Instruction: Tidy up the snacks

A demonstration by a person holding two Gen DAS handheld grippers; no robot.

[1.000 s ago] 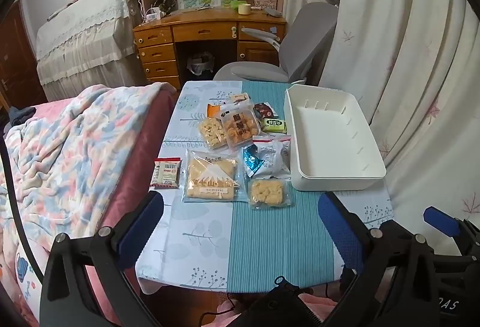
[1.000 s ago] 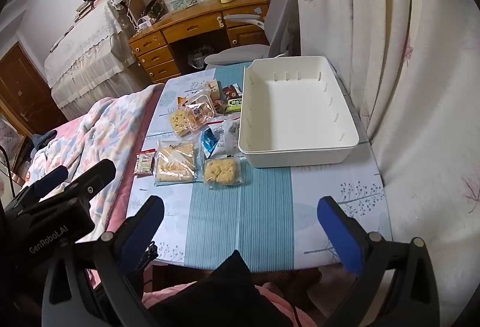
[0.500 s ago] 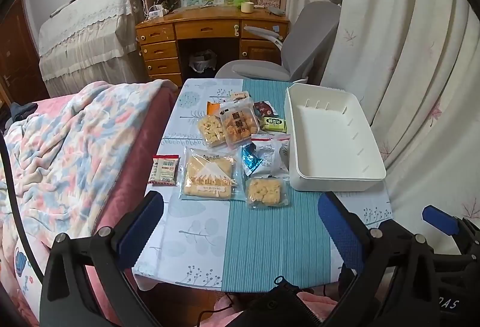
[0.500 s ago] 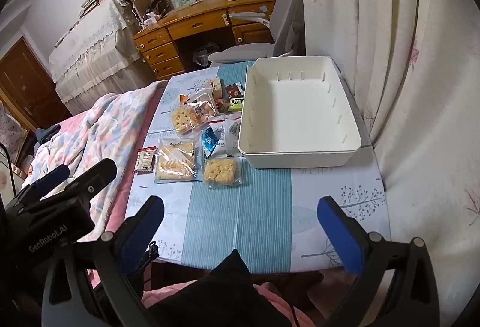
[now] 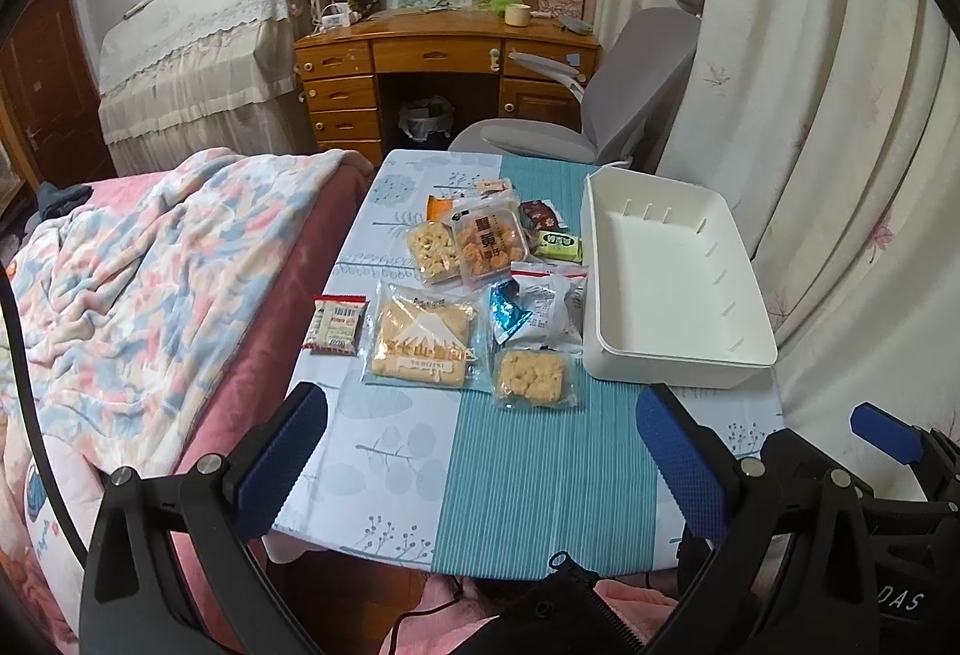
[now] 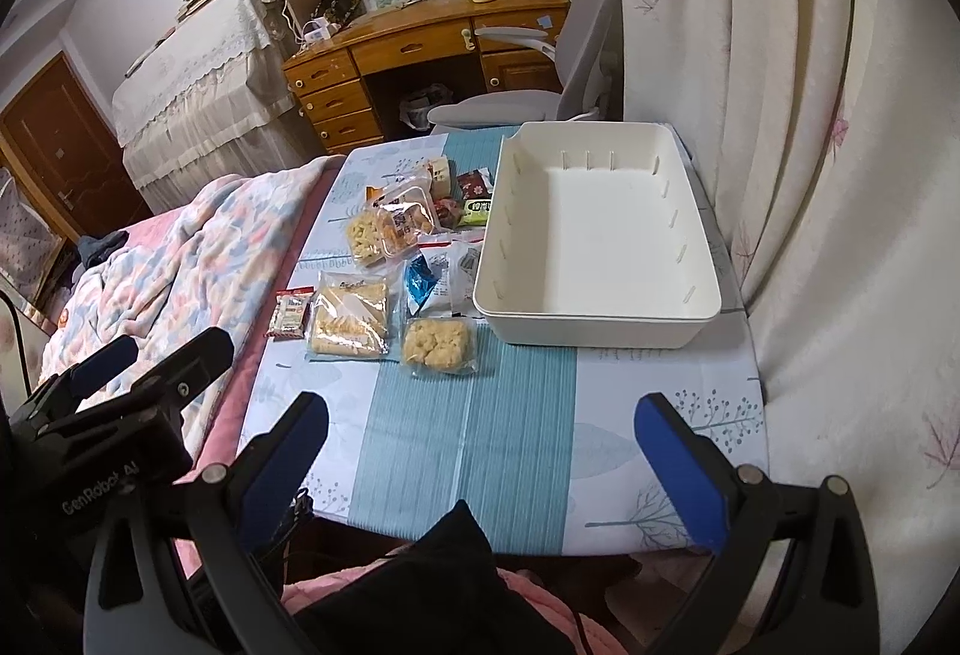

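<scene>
- broadly, a small table (image 5: 528, 475) under a teal-striped and leaf-printed cloth fills the middle of both views, with a bed and its floral blanket (image 5: 138, 283) along the table's left edge and a pale curtain (image 6: 810, 114) along its right.
- a white bin (image 6: 600, 322) sits on the right half of the table, long side running away from the cameras; its ribbed inside holds nothing.
- just left of the bin lies the cluster of snacks, all flat on the cloth and outside the bin.
- the biggest is a clear bag with a mountain print (image 5: 423, 343), with a small red-edged packet (image 5: 336, 325) just to its left by the table edge.
- a square crumbly cake in clear wrap (image 5: 533, 376) lies nearest the cameras, close to the bin's front corner.
- behind it a white and blue pouch (image 5: 534, 310) rests against the bin's wall.
- further back are a clear tub of orange-brown pieces (image 5: 489, 241), a bag of pale puffs (image 5: 431, 250), a green packet (image 5: 559, 245) and a dark red one (image 5: 540, 215).
- the left gripper (image 5: 480, 463) hangs over the near table edge, blue pads spread wide, holding nothing.
- the right gripper (image 6: 480, 469) does likewise, jaws wide apart and bare, well short of the snacks.
</scene>
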